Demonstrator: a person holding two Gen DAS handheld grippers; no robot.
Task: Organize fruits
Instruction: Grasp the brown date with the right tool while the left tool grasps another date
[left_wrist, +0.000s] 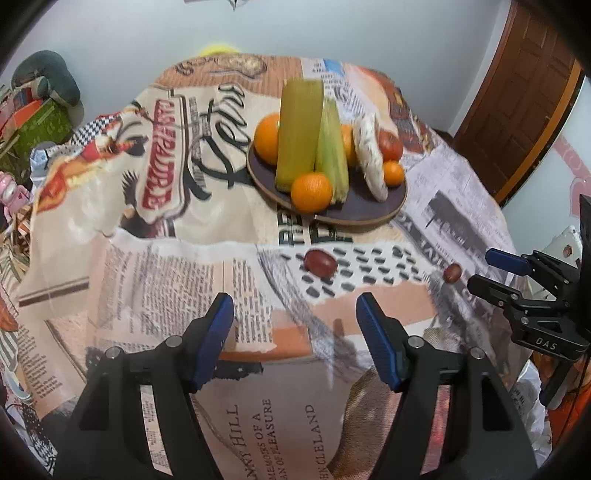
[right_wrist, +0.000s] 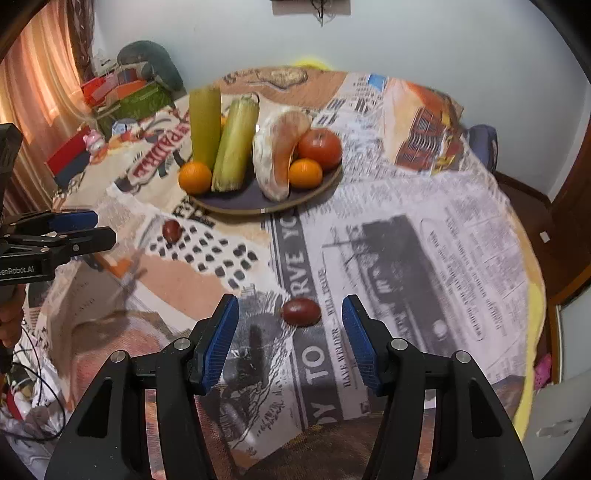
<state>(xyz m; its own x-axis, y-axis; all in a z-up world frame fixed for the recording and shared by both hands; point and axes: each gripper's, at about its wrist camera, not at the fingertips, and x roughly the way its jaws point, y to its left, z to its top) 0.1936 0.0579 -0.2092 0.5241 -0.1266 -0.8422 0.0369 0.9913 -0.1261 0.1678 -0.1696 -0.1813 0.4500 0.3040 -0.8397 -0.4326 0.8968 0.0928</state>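
The left gripper hangs over the newspaper-print tablecloth with its blue-padded jaws spread wide and nothing between them. Ahead of it and a little to the right lies a dark red jujube, well clear of the fingertips. Farther ahead sits the dark round plate, piled with oranges, a husked ear of corn, a tall yellow-green stalk piece (probably sugarcane), a peeled pomelo wedge and a red tomato-like fruit.

The right gripper is also wide open and holds nothing. A second jujube lies on the cloth just ahead of the gap between its fingertips, nearer the right pad, touching neither. In the right wrist view the first jujube lies ahead and off to the left, between this gripper and the plate, which stands well ahead. The other gripper shows at the left edge of that view, seen side-on (its jaw gap cannot be judged from here).

In the left wrist view the right gripper enters from the right edge, with the second jujube just off its tips.
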